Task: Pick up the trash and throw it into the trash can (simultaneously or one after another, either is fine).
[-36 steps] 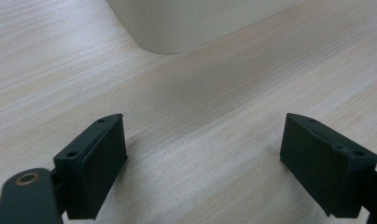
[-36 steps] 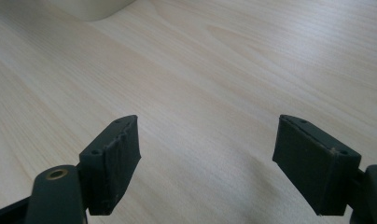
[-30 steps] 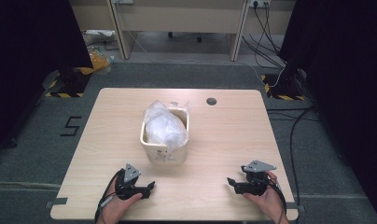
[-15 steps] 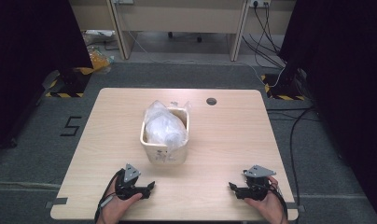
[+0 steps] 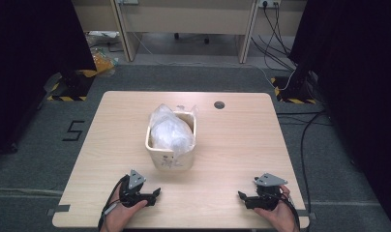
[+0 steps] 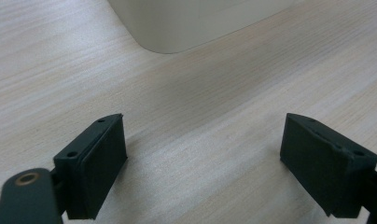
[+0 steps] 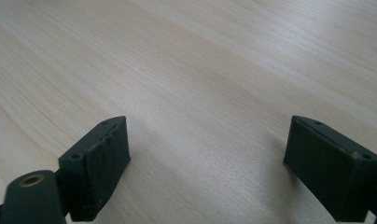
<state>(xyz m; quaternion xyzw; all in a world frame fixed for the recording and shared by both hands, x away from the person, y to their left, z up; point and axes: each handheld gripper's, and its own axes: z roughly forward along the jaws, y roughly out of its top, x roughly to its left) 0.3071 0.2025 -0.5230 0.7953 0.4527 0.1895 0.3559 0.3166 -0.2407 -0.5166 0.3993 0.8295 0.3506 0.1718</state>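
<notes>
Both your left gripper [image 5: 156, 193] and right gripper [image 5: 241, 195] rest low in frame, jaws apart and empty, the right's having just been opening. Next, probably reach up-centre to the bin [image 5: 170, 161] and its plastic bag [image 5: 170, 130].

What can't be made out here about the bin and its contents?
- Bin contents, high view: crumpled clear plastic bag covers the inside; what lies under it is hidden.
- Marking on the bin's front wall, high view: too small to read.
- Bin in the left gripper view: cut off by the top edge, just its lower wall shows.
- Table hole, high view: too small to tell what fills it.
</notes>
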